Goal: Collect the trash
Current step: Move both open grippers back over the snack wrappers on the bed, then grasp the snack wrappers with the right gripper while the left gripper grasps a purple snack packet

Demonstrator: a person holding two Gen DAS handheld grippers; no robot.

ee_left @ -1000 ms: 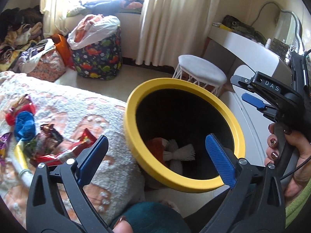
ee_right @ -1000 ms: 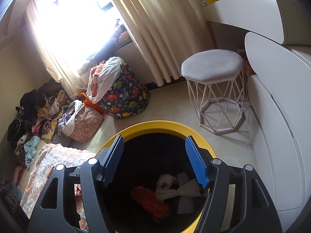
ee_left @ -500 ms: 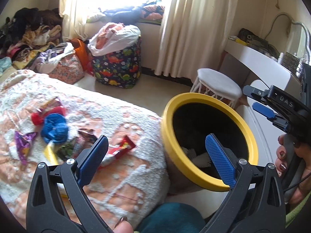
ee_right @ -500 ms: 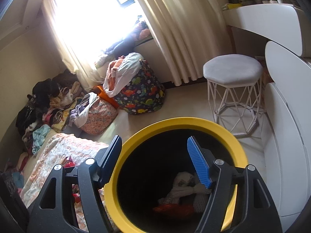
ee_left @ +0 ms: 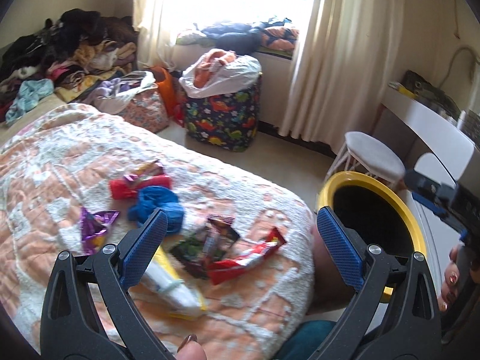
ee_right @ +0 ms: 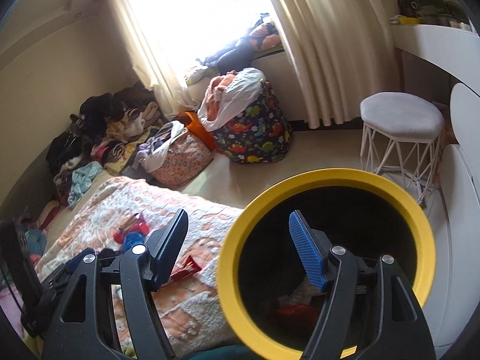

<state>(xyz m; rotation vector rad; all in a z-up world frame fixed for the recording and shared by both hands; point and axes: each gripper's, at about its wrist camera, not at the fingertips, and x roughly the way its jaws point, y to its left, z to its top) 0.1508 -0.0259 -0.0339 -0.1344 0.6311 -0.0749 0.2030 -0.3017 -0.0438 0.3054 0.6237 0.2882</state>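
A black bin with a yellow rim (ee_left: 399,207) (ee_right: 330,177) stands beside the bed, with red and white trash (ee_right: 297,309) at its bottom. Loose trash lies on the blanket: a red wrapper (ee_left: 249,259), a dark snack packet (ee_left: 210,246), a blue crumpled piece (ee_left: 156,202), a red piece (ee_left: 126,187), a purple foil wrapper (ee_left: 94,222) and a white-yellow packet (ee_left: 174,288). My left gripper (ee_left: 240,246) is open and empty above the wrappers. My right gripper (ee_right: 240,246) is open and empty over the bin's left rim.
A peach and white blanket (ee_left: 60,165) covers the bed. A dinosaur-print bag (ee_left: 222,117), a floral bag (ee_left: 144,111) and a clothes pile (ee_left: 60,54) are at the back. A white stool (ee_left: 372,156) and white desk (ee_left: 426,120) stand right of the bin.
My left gripper has swung left from over the bin to over the trash on the bed. My right gripper has drifted left, toward the bin's left rim. Both stayed open.
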